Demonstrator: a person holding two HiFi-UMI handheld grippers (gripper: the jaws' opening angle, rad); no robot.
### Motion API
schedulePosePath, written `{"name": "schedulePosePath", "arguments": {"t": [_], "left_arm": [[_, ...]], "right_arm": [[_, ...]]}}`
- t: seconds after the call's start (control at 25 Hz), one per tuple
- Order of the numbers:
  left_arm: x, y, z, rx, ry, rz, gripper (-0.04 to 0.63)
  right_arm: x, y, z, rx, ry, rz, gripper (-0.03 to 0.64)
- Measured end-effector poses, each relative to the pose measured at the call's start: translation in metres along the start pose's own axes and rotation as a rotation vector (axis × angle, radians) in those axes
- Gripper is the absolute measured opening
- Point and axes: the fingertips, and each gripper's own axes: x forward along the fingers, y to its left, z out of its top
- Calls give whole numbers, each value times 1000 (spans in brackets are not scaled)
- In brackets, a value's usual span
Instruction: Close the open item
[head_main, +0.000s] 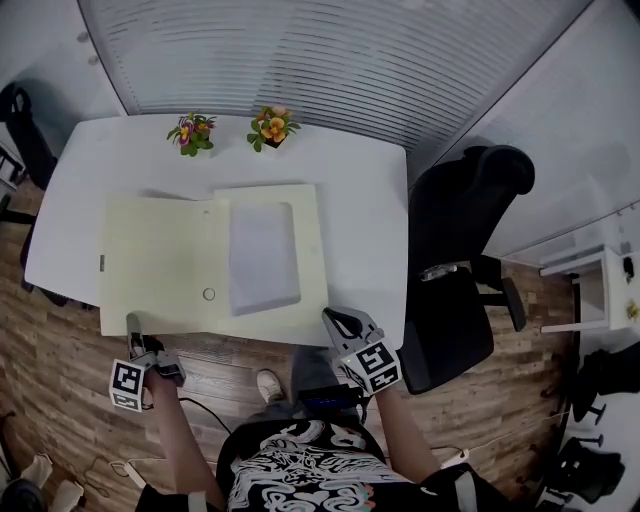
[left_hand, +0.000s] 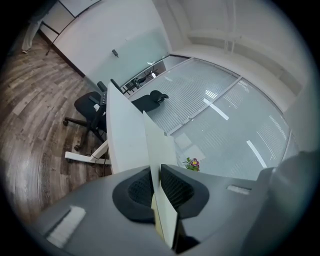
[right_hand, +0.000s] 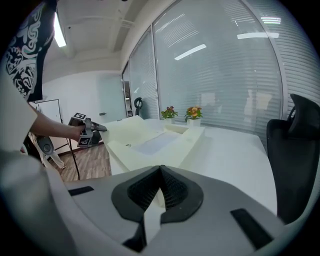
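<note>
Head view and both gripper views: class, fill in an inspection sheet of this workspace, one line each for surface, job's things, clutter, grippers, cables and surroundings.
Surface: white table, seen from above.
Job's things: cream folder lying open on the table, a pale sheet in its right half.
Clutter: two flower pots at the far edge.
Grippers: left gripper shut on the folder's left cover edge; right gripper shut on its near right corner.
Cables: thin dark cable on the floor by the person's left arm.
Surroundings: black office chair right of the table, wooden floor, blinds behind.
</note>
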Motion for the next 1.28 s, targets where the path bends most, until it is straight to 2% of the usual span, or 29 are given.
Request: {"name": "schedulePosePath", "arguments": {"t": [0.28, 0.6, 0.96, 1.28], "left_arm": [[-2, -3, -1, 6, 9, -10, 15], [-2, -20, 1, 22, 18, -63, 5], [-4, -35, 3, 28, 26, -111, 2], [-2, -48, 3, 36, 41, -148, 1]], "right_arm": [[-1, 0, -2, -17, -16, -39, 3], [1, -4, -1, 27, -40, -56, 3], [2, -3, -1, 5, -42, -55, 3], [2, -5, -2, 21, -72, -88, 3]]}}
